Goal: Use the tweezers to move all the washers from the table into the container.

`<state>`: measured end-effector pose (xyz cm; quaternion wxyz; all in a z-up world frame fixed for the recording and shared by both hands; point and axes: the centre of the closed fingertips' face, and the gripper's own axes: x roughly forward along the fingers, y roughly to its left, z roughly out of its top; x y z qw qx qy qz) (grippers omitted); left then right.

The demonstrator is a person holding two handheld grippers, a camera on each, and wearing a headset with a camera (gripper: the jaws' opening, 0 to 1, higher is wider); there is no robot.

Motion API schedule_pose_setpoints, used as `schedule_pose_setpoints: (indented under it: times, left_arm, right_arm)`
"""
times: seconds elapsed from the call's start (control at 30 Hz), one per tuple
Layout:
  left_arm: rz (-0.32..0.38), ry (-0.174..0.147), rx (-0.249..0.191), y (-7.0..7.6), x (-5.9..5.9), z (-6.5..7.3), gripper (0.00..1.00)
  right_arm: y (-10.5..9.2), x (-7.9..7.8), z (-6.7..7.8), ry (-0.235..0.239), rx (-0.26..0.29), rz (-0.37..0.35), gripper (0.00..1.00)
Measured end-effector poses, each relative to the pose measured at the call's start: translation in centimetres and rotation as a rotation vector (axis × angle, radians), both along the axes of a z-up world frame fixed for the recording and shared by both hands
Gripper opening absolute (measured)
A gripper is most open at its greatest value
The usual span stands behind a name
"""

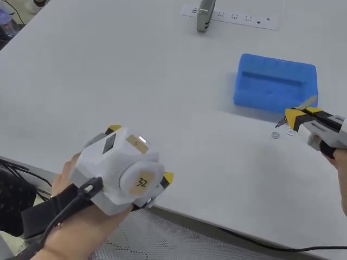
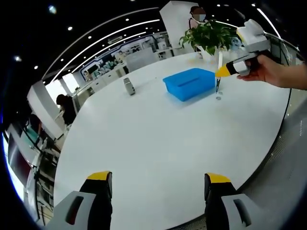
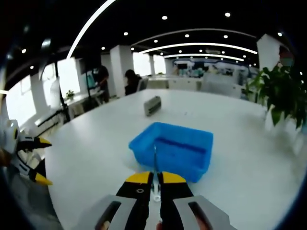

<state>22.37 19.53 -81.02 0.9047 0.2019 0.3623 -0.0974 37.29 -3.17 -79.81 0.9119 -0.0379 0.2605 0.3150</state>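
Observation:
Two small washers [image 1: 276, 135] [image 1: 291, 132] lie on the white table [image 1: 162, 81] just in front of the blue container [image 1: 276, 81]. My right gripper [image 1: 297, 116] is shut on the tweezers [image 1: 281, 122], whose tips point down close above the washers. In the right gripper view the tweezers [image 3: 154, 160] run from the closed right gripper [image 3: 153, 184] toward the container [image 3: 172, 148]. My left gripper [image 1: 141, 153] is at the table's near edge, open [image 2: 158, 191] and holding nothing. From it I see the container [image 2: 189, 82], the tweezers [image 2: 219, 72] and a washer [image 2: 218, 98].
A white power strip [image 1: 233, 16] with a metal block [image 1: 205, 15] lies at the table's far edge. A black cable [image 1: 282, 246] runs along the near edge. A potted plant [image 2: 208, 36] stands beyond the container. Bare tabletop stretches between my two grippers.

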Motion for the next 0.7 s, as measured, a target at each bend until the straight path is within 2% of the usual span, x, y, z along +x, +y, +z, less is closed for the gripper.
schedule_pose_setpoints:
  times: [0.23, 0.53, 0.7]
  left_arm:
    - [-0.004, 0.007, 0.004, -0.1, -0.2, 0.1, 0.8]
    - [-0.004, 0.012, 0.006, 0.0, -0.2, 0.0, 0.8]
    - [-0.008, 0.017, 0.01, -0.1, -0.3, -0.1, 0.8]
  right_arm:
    - [-0.2, -0.3, -1.1, 0.022, -0.014, -0.009, 0.03]
    - [-0.5, 0.0, -0.8, -0.002, -0.033, -0.012, 0.03]
    - [-0.4, -0.2, -1.3, 0.013, -0.032, -0.009, 0.03]
